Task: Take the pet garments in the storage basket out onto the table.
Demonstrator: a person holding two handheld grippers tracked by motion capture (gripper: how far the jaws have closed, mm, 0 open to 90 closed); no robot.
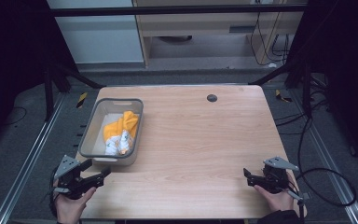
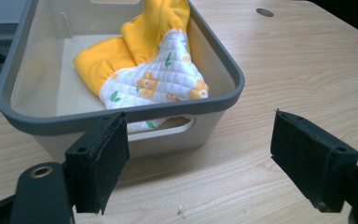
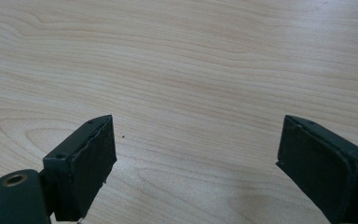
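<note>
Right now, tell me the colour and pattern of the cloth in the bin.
The cloth is yellow-orange, with a white quilted side printed with orange flowers and green leaves. It shows best in the left gripper view.

— Item: grey bin (image 2: 121,122). What is concealed?
— Its far end is cut off by the upper edge in the left gripper view; the lower part of the quilted cloth (image 2: 154,70) is hidden behind the near wall.
— And the tabletop (image 1: 205,140)?
— Its near edge is cropped in the high view.

The tabletop (image 1: 205,140) is pale wood-grain, smooth and matt. The bin (image 2: 121,116) looks like matt grey plastic; the cloth (image 2: 154,74) inside is quilted fabric, yellow and white.
</note>
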